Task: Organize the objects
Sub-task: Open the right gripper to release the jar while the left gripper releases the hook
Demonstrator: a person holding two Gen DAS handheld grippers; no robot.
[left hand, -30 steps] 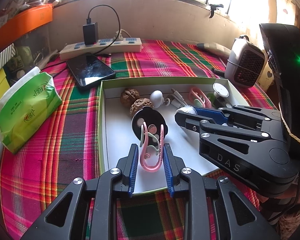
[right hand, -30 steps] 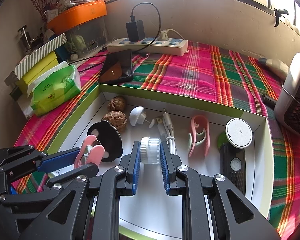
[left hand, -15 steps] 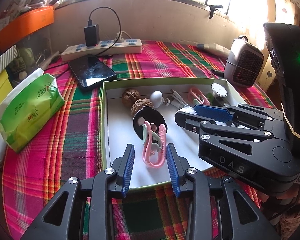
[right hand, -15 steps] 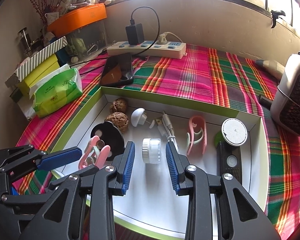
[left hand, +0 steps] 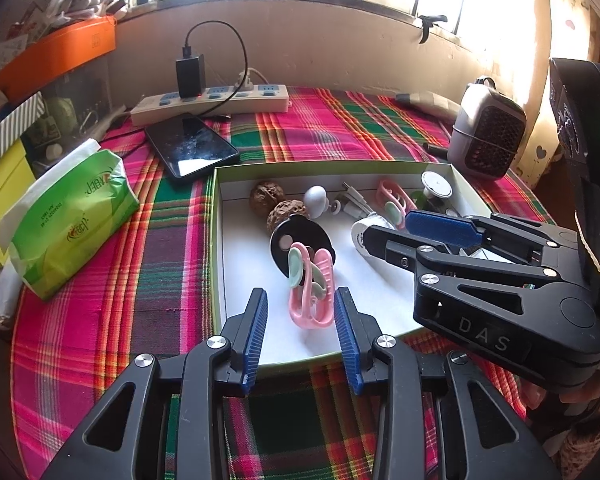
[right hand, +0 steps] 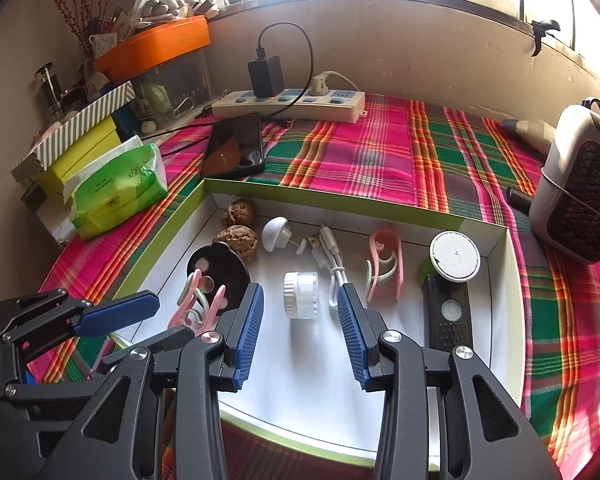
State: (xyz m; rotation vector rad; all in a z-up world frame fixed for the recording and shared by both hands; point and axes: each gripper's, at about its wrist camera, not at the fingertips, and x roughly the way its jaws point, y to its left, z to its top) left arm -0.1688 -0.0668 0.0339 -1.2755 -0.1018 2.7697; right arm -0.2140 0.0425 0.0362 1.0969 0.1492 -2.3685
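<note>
Two grippers hover over the white tray (right hand: 512, 280), and both are letting go. The left gripper (left hand: 300, 320) has its jaws opening, clear of the pink clip (left hand: 312, 292), which lies between the pads but untouched, leaning on the black disc (left hand: 300, 236) at its twelve o'clock. The right gripper (right hand: 300, 320) is likewise opening around the small clear jar (right hand: 302, 294), which lies on its side on the tray floor between the pads with a gap at three and at nine o'clock.

Risks from here, as I judge them:
- The jar, being round and on its side, could roll toward the white cable (right hand: 332, 264) at its one o'clock if a pad brushes it on withdrawal.
- The pink clip rests partly on the disc, so a nudge may tip it or drag the disc into the walnuts (left hand: 284, 212) at eleven o'clock.
- Both grippers sit near each other over the tray; pulling back carelessly could knock one against the other.
- The tray's near rim lies just under the left fingers (left hand: 256, 328); catching it could shift everything inside.
</note>
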